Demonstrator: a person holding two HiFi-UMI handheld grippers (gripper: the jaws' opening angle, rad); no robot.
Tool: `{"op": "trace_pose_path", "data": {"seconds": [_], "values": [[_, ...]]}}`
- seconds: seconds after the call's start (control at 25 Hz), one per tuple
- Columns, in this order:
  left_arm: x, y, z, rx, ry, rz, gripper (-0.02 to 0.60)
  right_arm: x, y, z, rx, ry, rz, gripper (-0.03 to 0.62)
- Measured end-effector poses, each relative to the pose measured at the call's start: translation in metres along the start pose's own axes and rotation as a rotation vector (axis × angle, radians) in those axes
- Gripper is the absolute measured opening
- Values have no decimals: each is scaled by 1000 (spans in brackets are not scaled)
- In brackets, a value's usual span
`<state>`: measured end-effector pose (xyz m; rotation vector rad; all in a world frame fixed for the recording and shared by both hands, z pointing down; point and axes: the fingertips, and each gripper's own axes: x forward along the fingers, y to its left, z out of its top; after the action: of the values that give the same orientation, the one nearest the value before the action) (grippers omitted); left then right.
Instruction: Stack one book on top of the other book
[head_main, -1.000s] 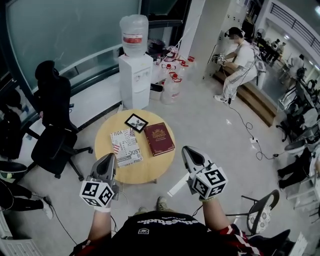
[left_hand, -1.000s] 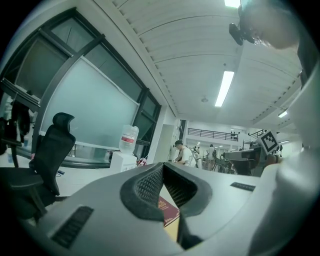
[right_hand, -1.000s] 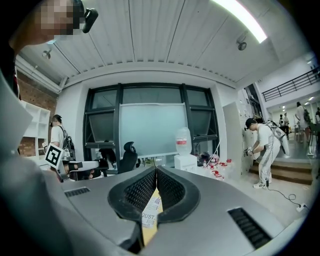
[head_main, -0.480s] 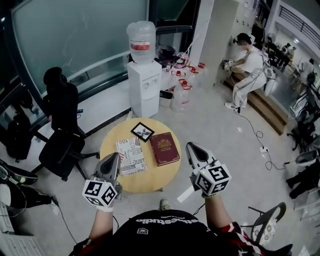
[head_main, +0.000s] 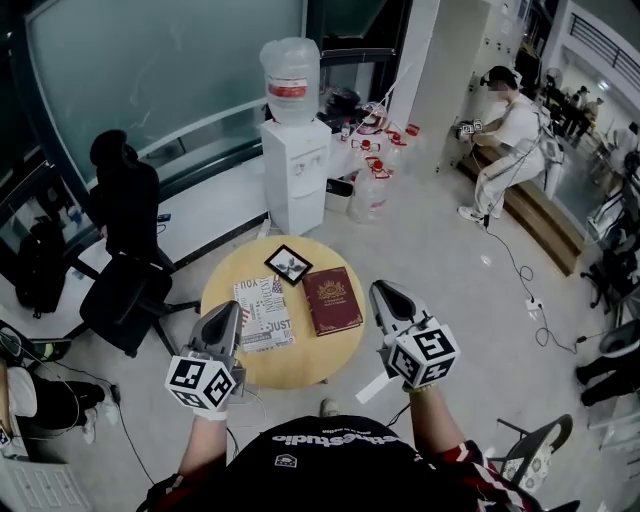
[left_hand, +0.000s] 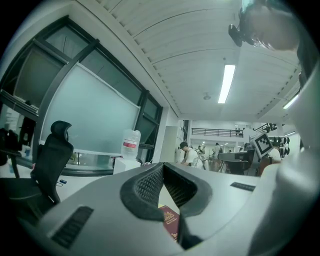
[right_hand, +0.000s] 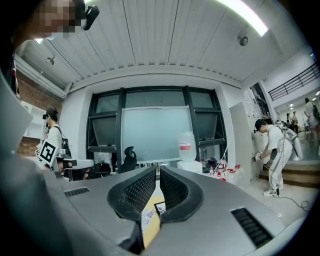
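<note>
A round wooden table (head_main: 300, 362) holds a dark red book (head_main: 333, 300) and, to its left, a white printed book (head_main: 263, 313), lying flat side by side with a small gap. Behind them lies a small black framed picture (head_main: 288, 264). My left gripper (head_main: 226, 310) hovers shut over the table's near left edge, close to the white book. My right gripper (head_main: 379, 292) is shut and empty, right of the red book. The red book (left_hand: 170, 222) shows below the shut left gripper (left_hand: 163, 167); the white book (right_hand: 148, 216) shows below the shut right gripper (right_hand: 158, 170).
A white water dispenser (head_main: 295, 150) stands behind the table, with several water jugs (head_main: 370, 190) on the floor beside it. A black office chair (head_main: 125, 250) is at the left. A person in white (head_main: 515, 140) works at the far right; a cable (head_main: 520, 280) crosses the floor.
The whole scene has slid a little right and down in the head view, and both grippers have edged forward towards the table. Both stay shut and empty; the books lie as before.
</note>
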<state>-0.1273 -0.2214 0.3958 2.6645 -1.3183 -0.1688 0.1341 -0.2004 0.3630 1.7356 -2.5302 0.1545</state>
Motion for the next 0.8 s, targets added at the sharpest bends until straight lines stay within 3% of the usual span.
{"op": "trace_pose_path", "data": {"seconds": [0.2, 0.52, 0.8], "values": [[7, -1, -5, 2, 2, 0, 17, 6, -6, -6, -4, 9, 4, 82], [12, -5, -15, -5, 20, -2, 17, 13, -8, -23, 5, 58, 24, 216], [16, -13, -31, -1, 46, -14, 17, 18, -14, -43, 27, 90, 22, 219]]}}
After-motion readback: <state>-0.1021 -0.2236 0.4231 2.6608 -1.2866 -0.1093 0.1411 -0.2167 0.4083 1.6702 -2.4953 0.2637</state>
